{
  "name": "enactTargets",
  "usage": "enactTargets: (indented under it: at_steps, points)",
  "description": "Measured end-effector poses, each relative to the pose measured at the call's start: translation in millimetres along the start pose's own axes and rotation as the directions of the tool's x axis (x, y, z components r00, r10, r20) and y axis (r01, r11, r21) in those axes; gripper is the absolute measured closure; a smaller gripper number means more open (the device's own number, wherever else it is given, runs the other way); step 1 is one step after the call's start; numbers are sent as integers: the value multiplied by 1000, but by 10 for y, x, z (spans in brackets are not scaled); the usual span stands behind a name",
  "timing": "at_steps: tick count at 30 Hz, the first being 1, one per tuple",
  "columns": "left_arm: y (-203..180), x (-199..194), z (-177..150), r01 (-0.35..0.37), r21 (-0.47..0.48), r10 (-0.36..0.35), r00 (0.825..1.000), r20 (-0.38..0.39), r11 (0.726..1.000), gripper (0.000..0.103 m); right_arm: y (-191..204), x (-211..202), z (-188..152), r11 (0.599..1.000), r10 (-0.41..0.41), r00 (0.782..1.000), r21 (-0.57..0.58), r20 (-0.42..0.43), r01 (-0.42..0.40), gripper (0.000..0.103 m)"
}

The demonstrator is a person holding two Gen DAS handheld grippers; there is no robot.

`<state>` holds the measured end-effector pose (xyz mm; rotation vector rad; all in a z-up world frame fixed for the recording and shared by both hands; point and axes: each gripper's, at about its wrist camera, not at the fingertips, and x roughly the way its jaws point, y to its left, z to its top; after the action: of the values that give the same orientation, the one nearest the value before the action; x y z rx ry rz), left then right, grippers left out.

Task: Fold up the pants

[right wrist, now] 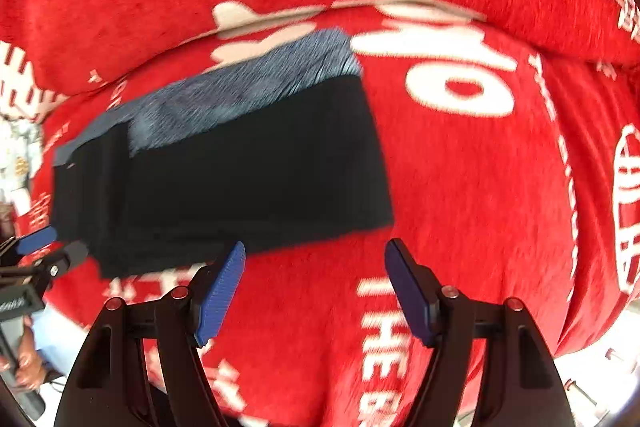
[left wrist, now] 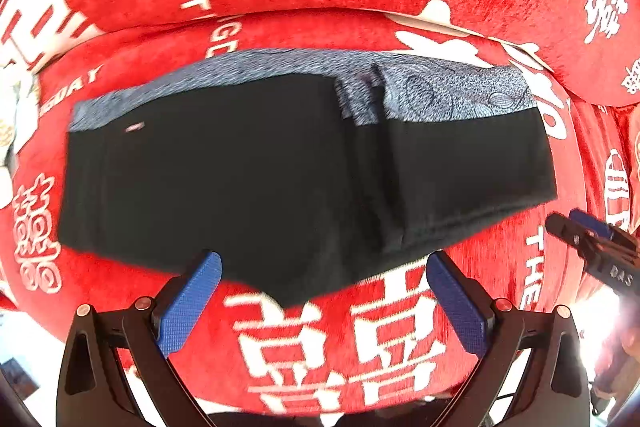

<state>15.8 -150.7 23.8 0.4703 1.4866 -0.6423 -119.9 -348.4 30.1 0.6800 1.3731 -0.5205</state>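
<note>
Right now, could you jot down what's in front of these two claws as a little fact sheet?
garment: black pants with a grey patterned waistband, lying folded
surface: red blanket with white lettering
left claw: open, empty, at the pants' near edge
right claw: open, empty, by the pants' near right corner
image quality: blurry in both views

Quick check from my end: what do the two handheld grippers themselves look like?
Both match: the left gripper and right gripper have black angular frames with triangular cut-outs, silver and reddish pivot screws, and blue ribbed finger pads. The right one's side carries white lettering, seemingly "DAS".
</note>
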Motion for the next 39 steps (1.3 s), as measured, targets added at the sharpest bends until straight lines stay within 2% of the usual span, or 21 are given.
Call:
enactTargets:
  at_steps: [7,14,20,26,30,39]
  points:
    - [-38,-420,-219,-10,-30,11,1000,19,999,0,146,-277,-392,998,66,997,-1,-43,-66,24]
    - [-37,-745,-480,-14,-82,16,999,28,997,0,348,-587,-494,993,101,994,-56,-50,-104,23]
    - [108,-913,-760,-3,-167,10,999,43,986,0,549,-703,-584,987,110,991,-111,-73,-118,23]
    - [542,-905,-948,16,-231,-9,1000,29,973,0,814,-764,-697,987,92,994,-127,-66,-99,22]
    - [1040,-924,-1055,9,-238,-2,1000,31,971,0,1114,-644,-792,991,70,995,-110,-77,-78,22]
    - [2159,-926,-1153,0,-322,18,998,52,947,0,2202,-437,-1161,980,102,987,-159,-126,-121,23]
